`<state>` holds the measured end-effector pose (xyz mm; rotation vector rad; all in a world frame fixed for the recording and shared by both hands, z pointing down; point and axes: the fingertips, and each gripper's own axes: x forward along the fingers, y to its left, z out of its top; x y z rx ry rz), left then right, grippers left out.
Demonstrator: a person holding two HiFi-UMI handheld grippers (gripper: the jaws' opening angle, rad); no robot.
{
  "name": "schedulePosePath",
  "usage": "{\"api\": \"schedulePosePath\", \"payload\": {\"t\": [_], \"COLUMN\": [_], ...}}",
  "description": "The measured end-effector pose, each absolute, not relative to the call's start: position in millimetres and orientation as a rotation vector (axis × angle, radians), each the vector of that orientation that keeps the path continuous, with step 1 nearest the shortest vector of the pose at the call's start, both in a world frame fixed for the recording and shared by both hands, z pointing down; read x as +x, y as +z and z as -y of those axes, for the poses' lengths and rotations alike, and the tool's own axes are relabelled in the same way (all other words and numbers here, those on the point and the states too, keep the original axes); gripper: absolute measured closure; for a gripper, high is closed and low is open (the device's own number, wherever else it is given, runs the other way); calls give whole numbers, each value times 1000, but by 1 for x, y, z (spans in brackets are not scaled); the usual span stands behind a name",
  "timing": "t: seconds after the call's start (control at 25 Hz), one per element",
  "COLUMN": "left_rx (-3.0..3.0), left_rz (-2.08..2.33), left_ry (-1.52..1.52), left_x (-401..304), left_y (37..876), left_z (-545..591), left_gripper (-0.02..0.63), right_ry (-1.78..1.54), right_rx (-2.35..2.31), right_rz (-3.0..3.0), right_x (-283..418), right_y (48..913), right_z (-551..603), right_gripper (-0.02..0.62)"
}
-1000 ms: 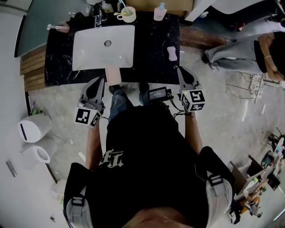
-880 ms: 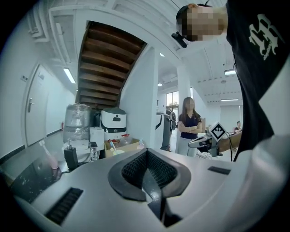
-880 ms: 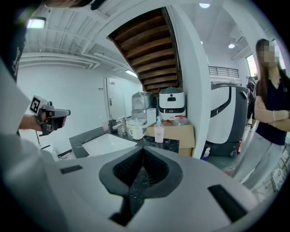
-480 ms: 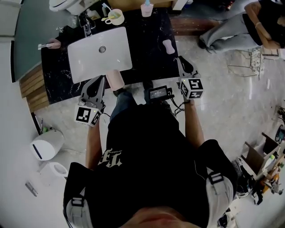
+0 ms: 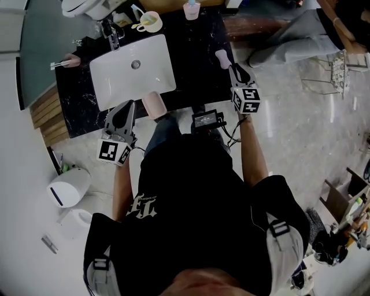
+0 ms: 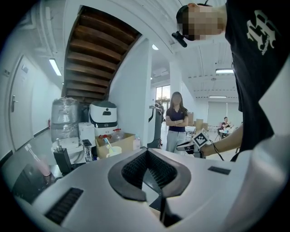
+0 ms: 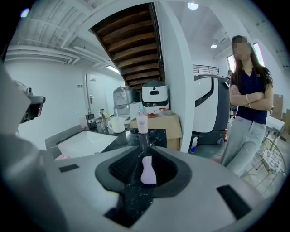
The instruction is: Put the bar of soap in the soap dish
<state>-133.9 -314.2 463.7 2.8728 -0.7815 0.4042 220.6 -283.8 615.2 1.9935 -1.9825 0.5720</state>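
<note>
A pale lilac bar of soap (image 5: 222, 58) lies on the right part of the black marble counter (image 5: 196, 52). In the right gripper view the soap (image 7: 148, 170) shows in the gap between the jaws, still resting on the counter. My right gripper (image 5: 233, 66) hovers just short of it; its jaws have just been opening and stand slightly apart, not pressing on the soap. The pink soap dish (image 5: 154, 104) sits at the counter's front edge, below the sink. My left gripper (image 5: 126, 105) hangs left of the dish, jaws together and empty.
A white sink (image 5: 133, 69) fills the counter's middle, with a tap (image 5: 110, 29), a cup holding toothbrushes (image 5: 149, 22) and a pink bottle (image 5: 191, 10) behind it. A white bin (image 5: 66, 188) stands on the floor at the left. A person (image 7: 247, 104) stands to the right.
My right gripper has moved forward from the counter's front edge, out over the counter and down toward the soap. The left gripper has edged slightly toward the counter.
</note>
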Motion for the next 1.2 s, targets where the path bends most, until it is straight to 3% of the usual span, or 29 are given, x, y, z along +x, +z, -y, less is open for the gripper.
{"api": "schedulePosePath", "payload": {"t": [0.2, 0.32, 1.2], "left_rx": [2849, 2832, 2742], "left_rz": [828, 868, 1058], "left_ry": [428, 439, 452], "left_x": [-139, -142, -157], "left_y": [466, 466, 469], "left_z": [318, 318, 328], "left_gripper": [604, 604, 604], "right_ry": [615, 643, 801], "right_rx": [1952, 1919, 1695], "right_rz": [1929, 1907, 1761], "right_x": [228, 232, 227], "right_y": [650, 671, 745], "right_z": [304, 317, 361], "right_gripper": [396, 353, 348]}}
